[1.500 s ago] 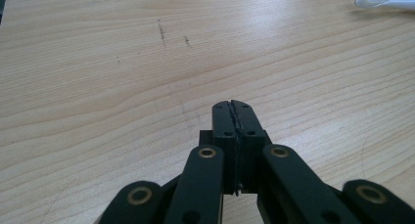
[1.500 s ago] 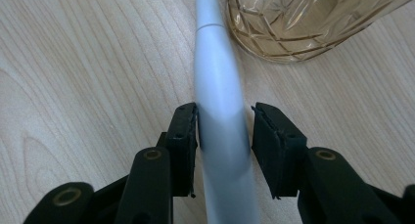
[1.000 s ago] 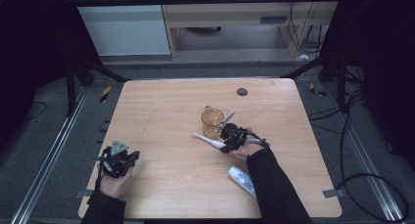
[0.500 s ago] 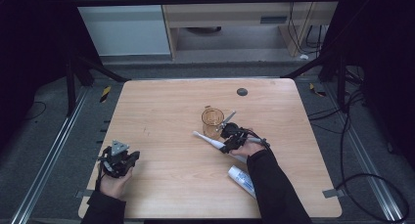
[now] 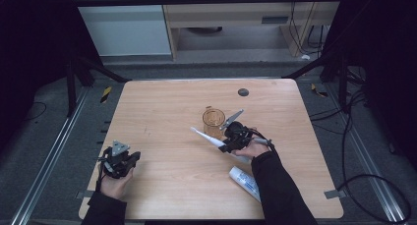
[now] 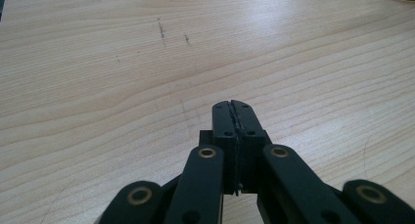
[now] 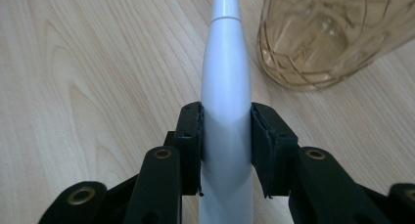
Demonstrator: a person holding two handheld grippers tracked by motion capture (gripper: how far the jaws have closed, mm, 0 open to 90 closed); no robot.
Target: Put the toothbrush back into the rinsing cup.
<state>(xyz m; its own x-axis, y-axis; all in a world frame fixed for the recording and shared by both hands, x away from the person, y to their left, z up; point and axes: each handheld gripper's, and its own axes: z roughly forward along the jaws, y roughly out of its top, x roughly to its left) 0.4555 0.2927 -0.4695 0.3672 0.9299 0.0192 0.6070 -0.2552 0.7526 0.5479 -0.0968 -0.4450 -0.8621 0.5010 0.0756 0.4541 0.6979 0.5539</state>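
Near worktop [image 5: 162, 107] centre, right tool [image 5: 231, 138] clamped on white toothbrush [image 5: 206, 138], jaws pinching thick handle on both sides, as seen in right gripper view [image 7: 226, 150]. Brush low over the wood or resting on it, cannot tell which; head end pointing left and away, just beside amber glass cup [image 5: 213, 120]. Cup [image 7: 323, 33] upright, standing just right of the brush in right gripper view, apart from it. Left tool [image 5: 118, 161] at near-left corner, jaws pressed together on nothing [image 6: 234, 117], parked over bare wood. Judged stage: grasp done, brush secured; lift, tilt upright and drop into cup left, if cup is the target. White tube [image 5: 244, 182] lying near the right forearm, close to near edge, untouched. Small dark disc [image 5: 243, 92] near far edge, well apart. Open room: wide bare wood left of cup and across the middle, plenty for swinging the brush. Tight spots: cup rim right next to the brush, risk of knocking it on the lift; tube under forearm path on pull-back. Left tool close to near-left edge, no obstacles nearby.
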